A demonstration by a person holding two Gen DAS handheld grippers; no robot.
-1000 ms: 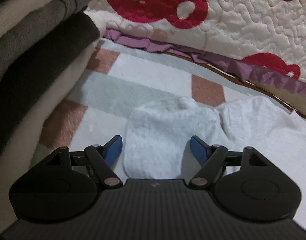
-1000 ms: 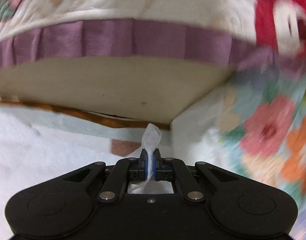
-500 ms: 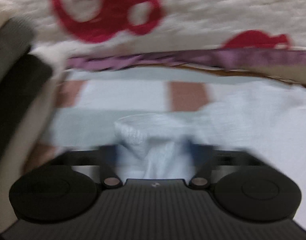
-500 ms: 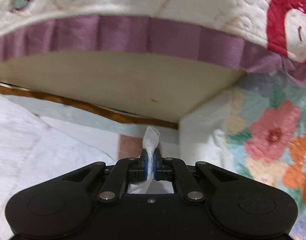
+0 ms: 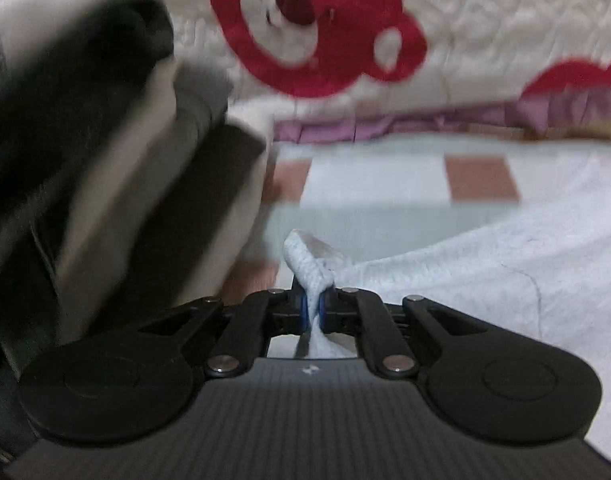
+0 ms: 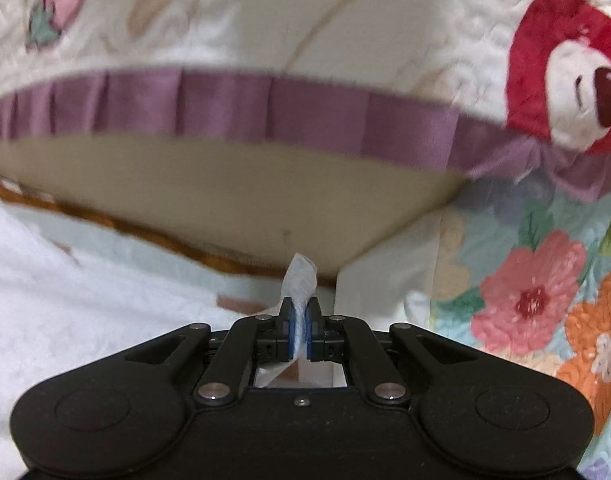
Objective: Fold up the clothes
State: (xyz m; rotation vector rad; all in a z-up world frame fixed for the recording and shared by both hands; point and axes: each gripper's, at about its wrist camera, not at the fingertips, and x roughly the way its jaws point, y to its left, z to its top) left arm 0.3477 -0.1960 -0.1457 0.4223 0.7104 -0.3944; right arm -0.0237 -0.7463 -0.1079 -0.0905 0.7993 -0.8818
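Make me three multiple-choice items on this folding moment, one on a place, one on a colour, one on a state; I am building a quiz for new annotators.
1. Where is the stack of folded clothes in the left wrist view?
A. left of the gripper
B. right of it
C. under the white garment

2. What colour is the quilt's frill?
A. green
B. purple
C. black

3. What is the state of the left gripper?
A. open
B. shut on nothing
C. shut on the white garment

Key: 1 A, the stack of folded clothes fills the left side. 2 B, the frill is purple. 3 C, the left gripper pinches a fold of the white garment.
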